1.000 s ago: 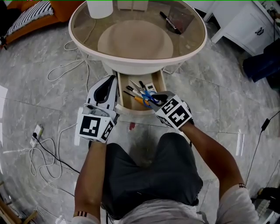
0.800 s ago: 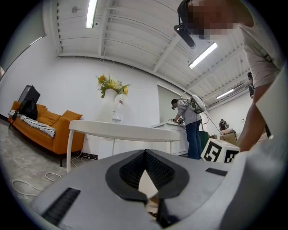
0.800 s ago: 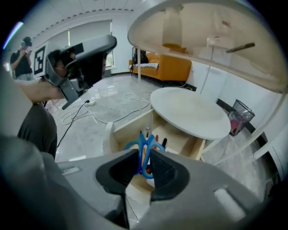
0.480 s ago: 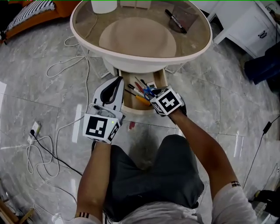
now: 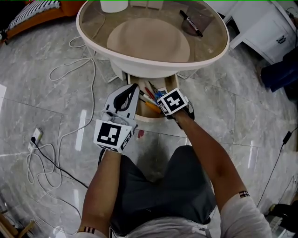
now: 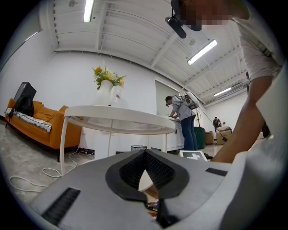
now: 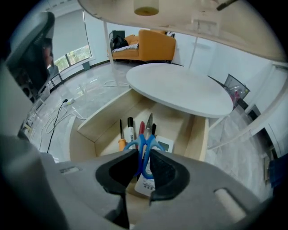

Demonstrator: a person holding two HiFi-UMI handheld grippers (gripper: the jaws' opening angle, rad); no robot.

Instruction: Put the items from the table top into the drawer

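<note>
The wooden drawer [image 5: 140,116] stands pulled out under the round glass-topped table [image 5: 219,44]. In it lie an orange-handled screwdriver [image 7: 120,135], a black-capped marker [image 7: 130,130], a red pen [image 7: 141,127] and a white device [image 7: 157,148]. My right gripper [image 7: 144,162] points steeply down over the drawer, shut on the blue-handled scissors [image 7: 145,144], blades pointing away from it. In the head view its marker cube hides the jaws of the right gripper [image 5: 164,105]. My left gripper [image 5: 134,88] sits level at the drawer's left front corner, empty, with the tips of the left gripper [image 6: 144,155] together. A black marker [image 5: 191,23] lies on the table top.
A white cup [image 5: 114,5] stands at the table's far edge. Cables [image 5: 70,69] trail across the marble floor at left. A white cabinet [image 5: 270,32] is at the right. My knees [image 5: 158,186] are just below the drawer. An orange sofa [image 6: 40,128] and other people are far off.
The right gripper has sunk toward the drawer with the scissors and tipped further downward. The left gripper has dropped a little and slid closer to the drawer's left corner.
</note>
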